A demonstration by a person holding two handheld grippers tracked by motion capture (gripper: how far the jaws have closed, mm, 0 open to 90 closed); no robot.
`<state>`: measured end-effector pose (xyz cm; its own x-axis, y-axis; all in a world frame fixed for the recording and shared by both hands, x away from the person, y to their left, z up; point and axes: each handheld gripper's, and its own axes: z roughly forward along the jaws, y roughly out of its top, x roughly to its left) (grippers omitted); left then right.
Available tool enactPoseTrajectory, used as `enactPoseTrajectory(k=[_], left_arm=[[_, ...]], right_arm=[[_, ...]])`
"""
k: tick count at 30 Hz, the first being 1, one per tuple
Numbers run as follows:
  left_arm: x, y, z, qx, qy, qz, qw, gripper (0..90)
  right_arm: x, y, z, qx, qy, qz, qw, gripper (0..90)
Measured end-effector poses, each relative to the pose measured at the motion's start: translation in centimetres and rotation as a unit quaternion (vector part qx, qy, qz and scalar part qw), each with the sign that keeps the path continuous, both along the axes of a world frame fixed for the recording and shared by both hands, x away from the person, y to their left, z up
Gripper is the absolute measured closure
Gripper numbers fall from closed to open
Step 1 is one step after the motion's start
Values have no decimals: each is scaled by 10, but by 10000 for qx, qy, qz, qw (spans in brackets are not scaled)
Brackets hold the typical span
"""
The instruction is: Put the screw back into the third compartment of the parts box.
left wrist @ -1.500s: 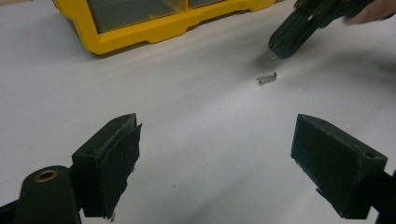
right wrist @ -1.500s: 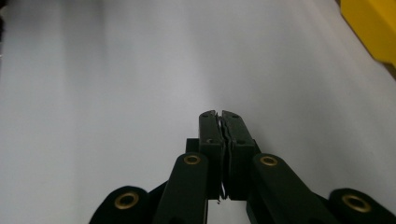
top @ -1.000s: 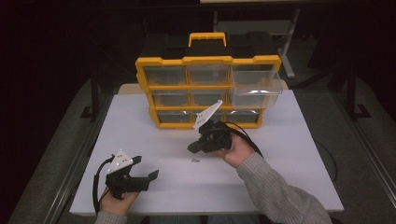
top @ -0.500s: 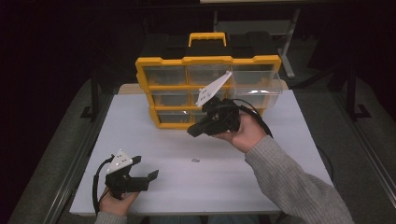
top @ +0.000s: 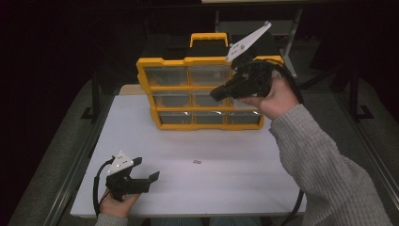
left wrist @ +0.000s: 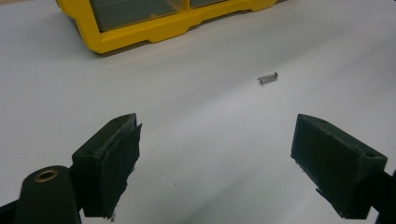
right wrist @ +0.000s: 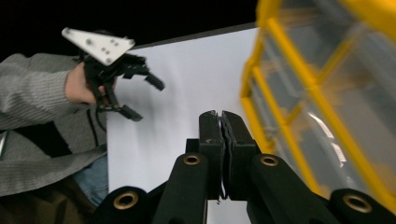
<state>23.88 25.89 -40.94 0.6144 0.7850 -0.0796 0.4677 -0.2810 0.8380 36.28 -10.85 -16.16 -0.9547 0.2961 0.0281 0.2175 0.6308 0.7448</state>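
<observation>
Your right gripper (top: 217,94) hangs in the air in front of the yellow plastic drawer cabinet with clear drawer fronts (top: 200,92), at the level of its middle row on the right-hand side. In the right gripper view the two black jaws of that gripper (right wrist: 222,123) are pressed flat together; whether anything small is pinched between them cannot be told. The cabinet's yellow frame and clear drawers (right wrist: 322,93) stand just beside the jaws there, close but not touching. Your right hand (top: 277,96) grips the tool body, and the grey three-cornered plate (top: 248,41) on top of it tilts up toward the cabinet's black and yellow carrying handle (top: 208,42).

The cabinet stands upright at the far middle of the white counter (top: 235,188), three rows of drawers facing you.

On the open counter in front of it, well apart from the cabinet, lies a small grey metal screw (top: 196,162). In the left gripper view that screw (left wrist: 267,78) lies on its side ahead of the left jaws, nearer the right one.

Your left gripper (top: 148,179) rests low at the near left corner of the counter, held in your left hand (top: 115,205). Its jaws stand wide apart with bare counter between them (left wrist: 215,154).
</observation>
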Motion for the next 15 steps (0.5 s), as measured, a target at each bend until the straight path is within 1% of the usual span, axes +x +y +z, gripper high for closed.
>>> enactPoseTrajectory(k=[1, 2, 3, 4, 6, 7, 8, 9, 10, 11, 12, 13, 15], left_arm=[[0, 0, 0, 10, -4, -9, 10000, 146], [0, 0, 0, 15, 12, -11, 10000, 146], [0, 0, 0, 15, 12, -11, 10000, 146], [0, 0, 0, 11, 19, -4, 10000, 146], [0, 0, 0, 12, 22, -4, 10000, 146], [0, 0, 0, 14, 9, -19, 10000, 146], [0, -1, 0, 20, 9, -19, 10000, 146], [0, -1, 0, 30, 13, -26, 10000, 146], [0, -1, 0, 25, 14, -25, 10000, 146], [0, -1, 0, 30, 16, -27, 10000, 146], [0, -1, 0, 30, 16, -27, 10000, 146], [1, 0, 0, 63, -11, -49, 10000, 146], [1, 0, 0, 49, -9, -41, 10000, 146]], right_arm=[[0, 0, 0, 0, 0, 0, 10000, 867], [5, -10, 7, -5, -67, -98, 9999, 867], [7, -14, 9, 9, -48, -172, 9998, 867], [11, -20, 12, 6, -79, -248, 9997, 867], [16, -29, 15, 4, -25, -397, 9992, 867], [16, -29, 15, 4, -25, -397, 9992, 867], [23, -40, 17, -5, 46, -560, 9984, 865], [25, -44, 18, -1, 70, -639, 9979, 865], [27, -48, 18, -2, 70, -685, 9976, 864], [31, -53, 18, -37, 77, -788, 9969, 864], [31, -53, 18, -37, 77, -788, 9969, 864], [37, -59, 15, -69, 132, -939, 9955, 863], [42, -65, 10, -118, 221, -1066, 9940, 863]])
